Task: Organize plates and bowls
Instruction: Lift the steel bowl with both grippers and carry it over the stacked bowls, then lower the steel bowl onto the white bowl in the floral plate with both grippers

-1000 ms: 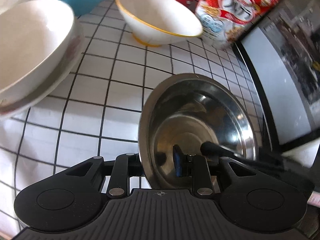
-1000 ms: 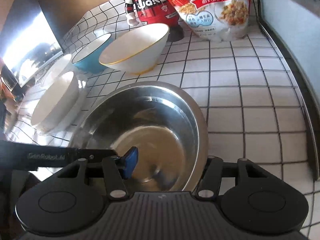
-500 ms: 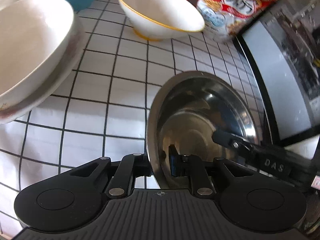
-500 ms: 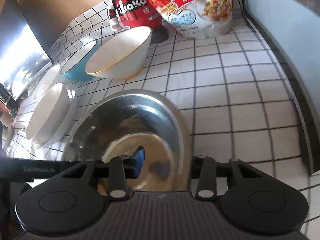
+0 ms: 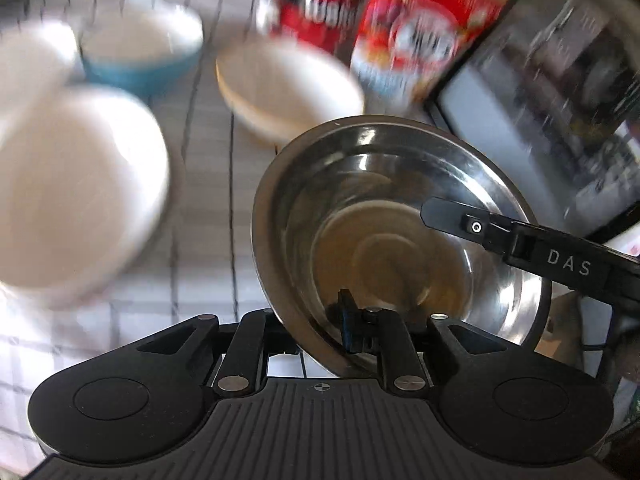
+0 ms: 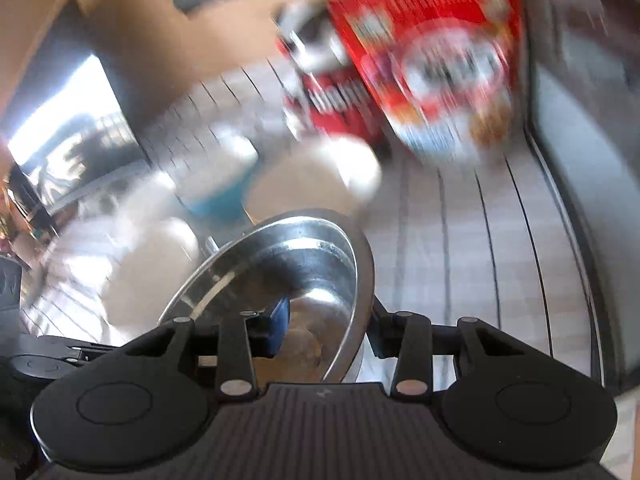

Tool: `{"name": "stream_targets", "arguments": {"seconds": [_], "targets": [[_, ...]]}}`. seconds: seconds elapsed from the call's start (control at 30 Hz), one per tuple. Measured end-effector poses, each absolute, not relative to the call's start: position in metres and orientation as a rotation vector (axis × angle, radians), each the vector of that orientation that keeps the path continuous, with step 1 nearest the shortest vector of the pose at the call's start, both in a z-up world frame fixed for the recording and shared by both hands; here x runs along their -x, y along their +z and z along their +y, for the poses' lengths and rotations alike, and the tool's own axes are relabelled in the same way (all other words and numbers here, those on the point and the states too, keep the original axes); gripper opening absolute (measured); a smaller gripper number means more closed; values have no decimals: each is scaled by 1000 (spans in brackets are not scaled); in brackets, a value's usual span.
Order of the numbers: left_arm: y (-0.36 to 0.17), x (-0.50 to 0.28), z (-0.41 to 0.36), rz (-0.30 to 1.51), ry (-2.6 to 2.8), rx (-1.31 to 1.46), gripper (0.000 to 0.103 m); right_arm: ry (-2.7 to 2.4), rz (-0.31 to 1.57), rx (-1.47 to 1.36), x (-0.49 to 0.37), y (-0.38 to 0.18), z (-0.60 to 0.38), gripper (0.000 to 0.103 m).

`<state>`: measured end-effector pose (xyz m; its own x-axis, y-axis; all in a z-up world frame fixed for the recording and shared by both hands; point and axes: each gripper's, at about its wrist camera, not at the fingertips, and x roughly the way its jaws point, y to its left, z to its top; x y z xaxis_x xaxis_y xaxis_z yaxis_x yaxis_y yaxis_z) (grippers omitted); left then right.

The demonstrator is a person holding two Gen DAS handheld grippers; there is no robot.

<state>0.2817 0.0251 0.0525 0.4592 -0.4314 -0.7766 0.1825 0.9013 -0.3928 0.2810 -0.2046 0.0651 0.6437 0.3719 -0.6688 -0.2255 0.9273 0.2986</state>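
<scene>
A shiny steel bowl (image 5: pixel 400 232) is held off the tiled counter between both grippers, tilted. My left gripper (image 5: pixel 320 328) is shut on its near left rim. My right gripper (image 6: pixel 324 328) is shut on its right rim (image 6: pixel 360 272), and its finger (image 5: pixel 520 240) shows across the bowl in the left wrist view. A white bowl on a plate (image 5: pixel 68 192) sits to the left. A blue bowl (image 5: pixel 140 56) and a white bowl with a yellow rim (image 5: pixel 288 88) stand further back.
A red cereal bag (image 5: pixel 416 24) and a red figure-shaped container (image 5: pixel 316 12) stand at the back of the white tiled counter (image 5: pixel 200 208). A dark-framed appliance (image 5: pixel 560 100) runs along the right side. The background is motion-blurred.
Both grippers have lifted the steel bowl off the counter and tilted it. The right gripper closed on the rim. Both views swung up, blurring the background.
</scene>
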Motion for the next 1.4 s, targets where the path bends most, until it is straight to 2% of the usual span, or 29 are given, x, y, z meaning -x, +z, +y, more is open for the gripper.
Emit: {"name": "stream_targets", "arguments": {"seconds": [0.27, 0.43, 0.73, 1.03, 1.4], "targets": [[148, -292, 107, 825, -307, 255, 20, 489, 590, -146, -315, 148, -129, 40], [174, -291, 153, 739, -176, 243, 20, 586, 555, -95, -332, 153, -70, 40], [117, -304, 183, 879, -86, 307, 20, 629, 660, -18, -348, 107, -15, 40], [56, -305, 190, 1011, -67, 346, 20, 597, 816, -25, -363, 50, -12, 40], [39, -309, 193, 1055, -41, 345, 20, 612, 874, -37, -369, 26, -3, 40]]}}
